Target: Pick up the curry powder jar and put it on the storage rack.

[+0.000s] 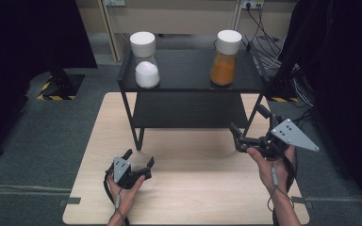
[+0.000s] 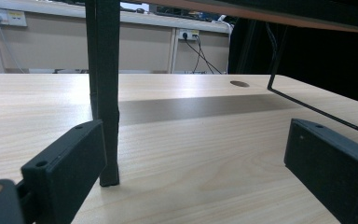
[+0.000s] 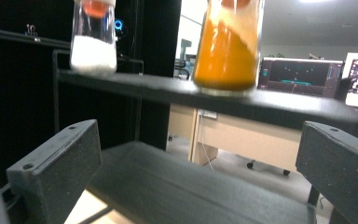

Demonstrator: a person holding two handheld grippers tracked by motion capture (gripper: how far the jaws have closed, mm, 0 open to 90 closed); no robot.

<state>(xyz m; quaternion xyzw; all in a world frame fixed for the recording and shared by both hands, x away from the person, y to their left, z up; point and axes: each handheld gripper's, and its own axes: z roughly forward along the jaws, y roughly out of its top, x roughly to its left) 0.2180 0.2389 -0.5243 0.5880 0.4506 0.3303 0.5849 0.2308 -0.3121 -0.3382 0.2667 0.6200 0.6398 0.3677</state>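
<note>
risk is what i'm weighing as i'm raising the right gripper (image 1: 245, 128), jaws spread wide and gripping nothing, toward the orange powder jar (image 1: 225, 58) on the black shelf's (image 1: 188, 80) top tier: clipping its edge could topple the jar.

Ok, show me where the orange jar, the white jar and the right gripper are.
orange jar (image 1: 224, 68), high view, on its orange-filled glass body.
white jar (image 1: 147, 74), high view, on the white powder in its lower half.
right gripper (image 1: 249, 126), high view, midway between its open fingertips.
</note>
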